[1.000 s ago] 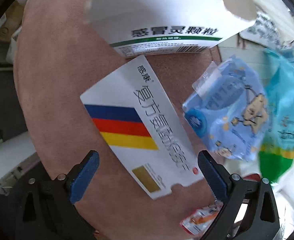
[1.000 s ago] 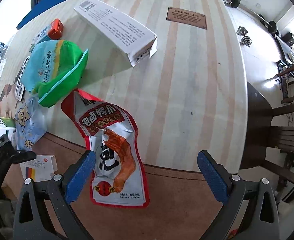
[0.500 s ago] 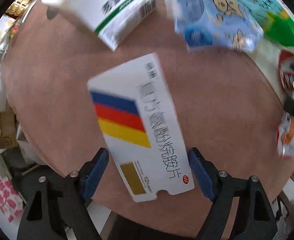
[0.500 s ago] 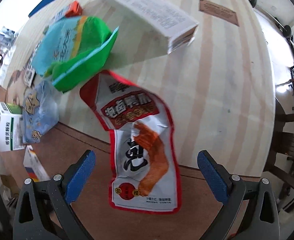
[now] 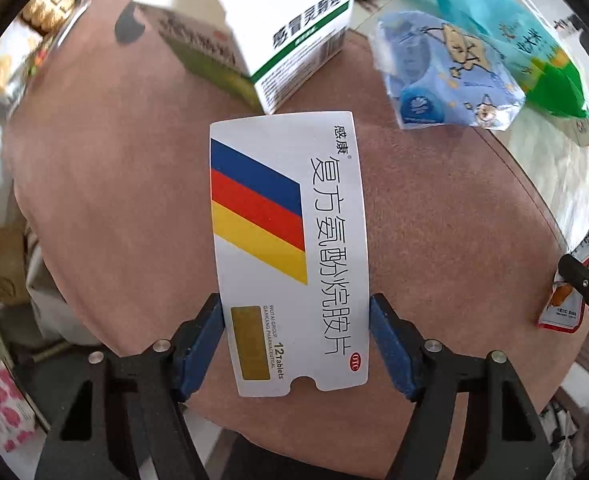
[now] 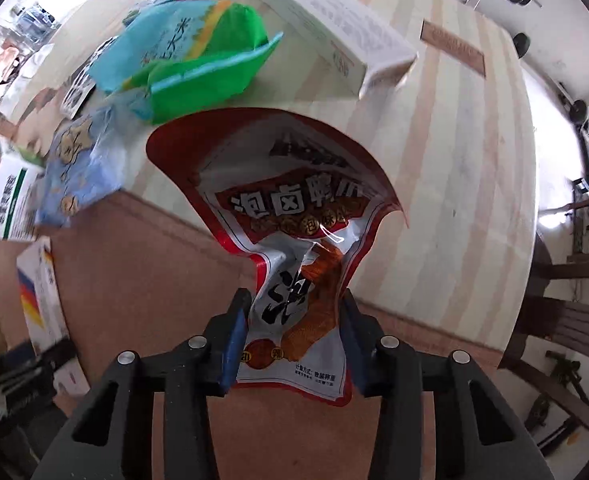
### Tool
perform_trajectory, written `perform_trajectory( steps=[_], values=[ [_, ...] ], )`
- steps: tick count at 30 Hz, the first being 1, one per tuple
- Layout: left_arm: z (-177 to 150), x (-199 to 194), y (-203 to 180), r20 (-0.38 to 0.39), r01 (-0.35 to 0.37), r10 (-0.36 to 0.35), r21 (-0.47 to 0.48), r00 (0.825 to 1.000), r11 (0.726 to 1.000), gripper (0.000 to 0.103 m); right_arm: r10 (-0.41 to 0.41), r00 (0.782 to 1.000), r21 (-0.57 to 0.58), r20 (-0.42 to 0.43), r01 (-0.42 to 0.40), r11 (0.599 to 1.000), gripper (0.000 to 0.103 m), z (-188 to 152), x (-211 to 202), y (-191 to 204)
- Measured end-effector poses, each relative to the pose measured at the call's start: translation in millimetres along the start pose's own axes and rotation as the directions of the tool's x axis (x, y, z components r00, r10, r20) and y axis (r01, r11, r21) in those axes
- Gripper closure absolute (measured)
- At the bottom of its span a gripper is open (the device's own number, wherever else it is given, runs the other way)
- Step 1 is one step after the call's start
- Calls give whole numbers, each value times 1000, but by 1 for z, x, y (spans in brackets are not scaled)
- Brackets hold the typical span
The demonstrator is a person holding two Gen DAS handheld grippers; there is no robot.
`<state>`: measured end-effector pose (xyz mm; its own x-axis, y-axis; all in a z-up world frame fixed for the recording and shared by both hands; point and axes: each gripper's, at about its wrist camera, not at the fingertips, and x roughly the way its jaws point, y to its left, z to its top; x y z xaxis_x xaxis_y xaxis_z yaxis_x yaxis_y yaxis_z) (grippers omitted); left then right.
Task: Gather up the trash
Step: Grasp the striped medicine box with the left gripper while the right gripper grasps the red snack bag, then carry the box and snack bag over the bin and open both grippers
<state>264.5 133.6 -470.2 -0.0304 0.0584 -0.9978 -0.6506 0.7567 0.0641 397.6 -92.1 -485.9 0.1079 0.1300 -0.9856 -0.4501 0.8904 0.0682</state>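
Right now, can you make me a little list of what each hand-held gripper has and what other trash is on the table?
left hand-held gripper: jaws closing on the striped medicine box, pads at its edges
right hand-held gripper: jaws closing, pinching the red snack pouch, which crumples
near the box: green-and-white carton, blue cartoon packet
further back: green and teal bag, long white box
surface: striped table

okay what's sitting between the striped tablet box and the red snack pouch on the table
Nothing: in the right wrist view, only bare brown table edge separates the striped tablet box from the red snack pouch. The left wrist view agrees.
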Motion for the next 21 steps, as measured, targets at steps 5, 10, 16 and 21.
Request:
perform_trajectory(
  steps=[5, 10, 16, 21],
  values=[
    [-6, -22, -19, 45, -14, 12, 40, 999, 999, 33, 43, 999, 29, -7, -43, 999, 60, -16, -4, -10],
    [-5, -47, -32, 106, -11, 3, 72, 994, 997, 33, 76, 997, 30, 10, -76, 997, 60, -16, -17, -18],
    [-25, -84, -17, 153, 11, -23, 80, 988, 997, 34, 113, 993, -1, 42, -114, 994, 60, -20, -45, -17],
    [-38, -102, -12, 192, 39, -53, 72, 980, 997, 34, 153, 987, -37, 53, -151, 988, 60, -14, -74, 4]
  ],
)
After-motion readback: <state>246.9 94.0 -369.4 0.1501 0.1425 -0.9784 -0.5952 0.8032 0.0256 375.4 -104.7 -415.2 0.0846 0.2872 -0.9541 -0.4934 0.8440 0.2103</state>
